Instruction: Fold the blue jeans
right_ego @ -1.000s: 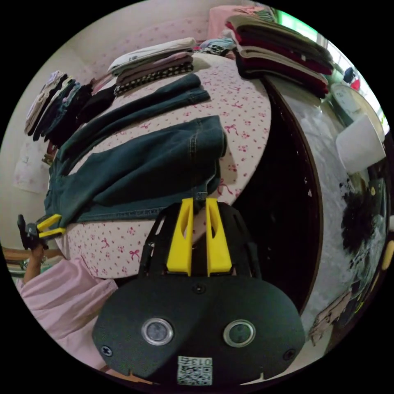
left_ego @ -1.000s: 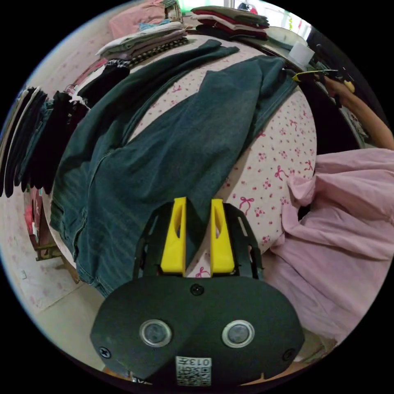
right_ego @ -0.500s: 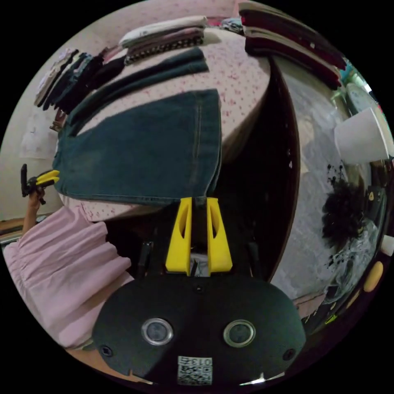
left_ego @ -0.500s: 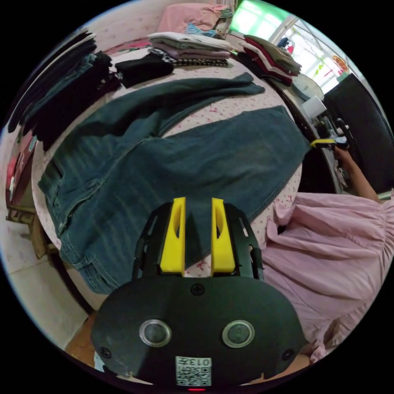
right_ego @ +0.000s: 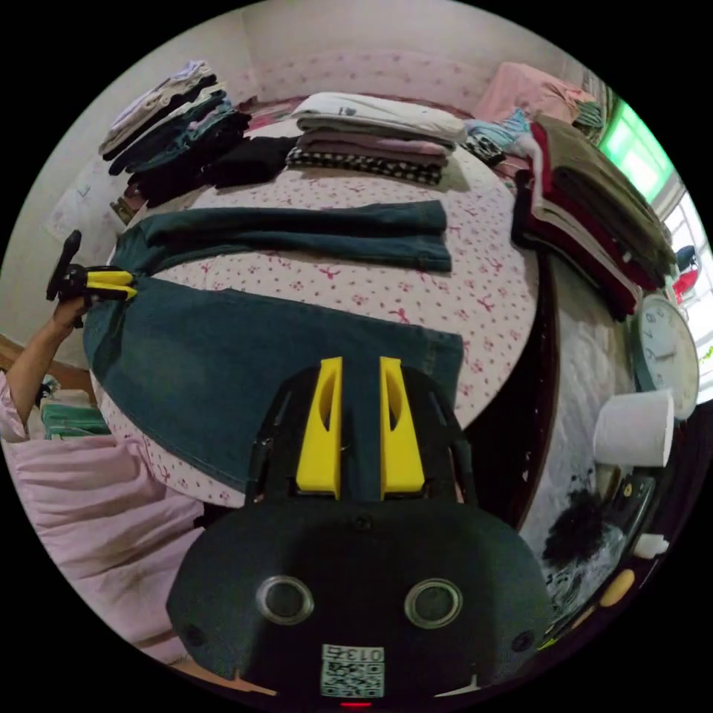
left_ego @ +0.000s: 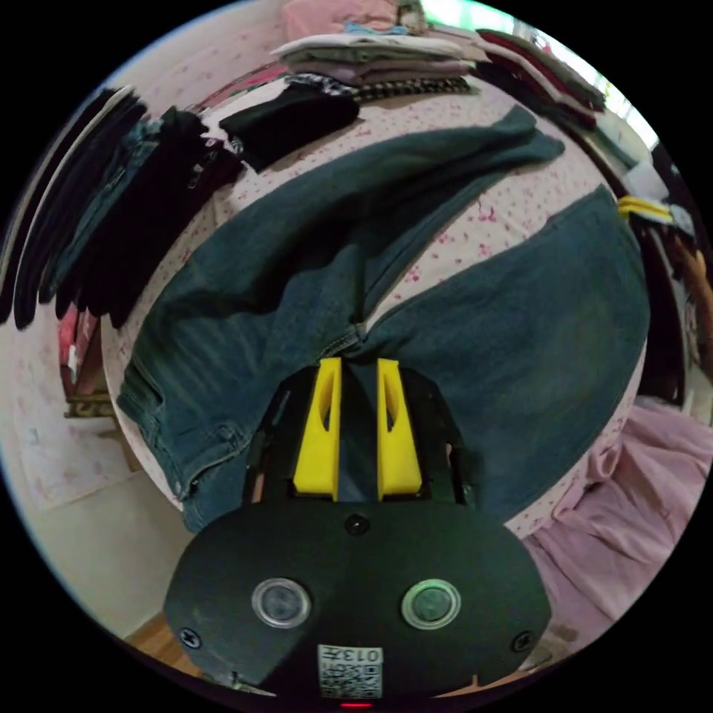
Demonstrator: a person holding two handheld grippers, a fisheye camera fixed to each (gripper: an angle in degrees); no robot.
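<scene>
Since earlier, near leg of blue jeans [right_ego: 245, 356] laid flat; left gripper [left_ego: 359, 371] and right gripper [right_ego: 361, 368] clamped on denim.

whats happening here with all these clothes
A person is working on a pair of blue jeans spread over a table with a pink patterned cloth, holding a gripper in each hand. The left gripper is at the crotch end of the near leg, the right gripper at its hem, both with denim between the jaws. The two legs lie apart, not yet folded together. Stacks of folded clothes sit around the table's far edge.
</scene>
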